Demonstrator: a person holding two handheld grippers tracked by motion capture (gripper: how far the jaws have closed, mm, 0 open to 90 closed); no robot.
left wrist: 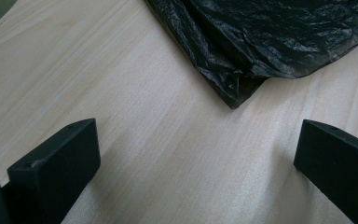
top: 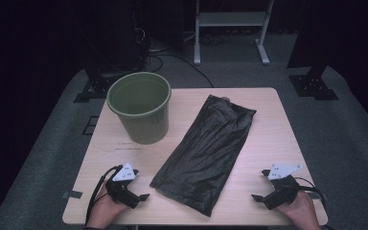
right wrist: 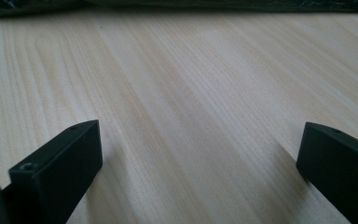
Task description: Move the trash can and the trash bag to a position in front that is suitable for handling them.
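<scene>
A flat black bag lies mid-frame on the table, between the left gripper and right gripper; both sets of fingers gape wide, holding nothing. The thin film may slip or bunch when pinched. A green bin stands upper left, blocking nothing

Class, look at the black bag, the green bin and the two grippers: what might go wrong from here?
1. The black plastic bag lies flat and crumpled on the table; open jaws of the left gripper may slide off thin film.
2. The green bin stands near the table's far left edge; tugging the bag over it could tip it.
</scene>
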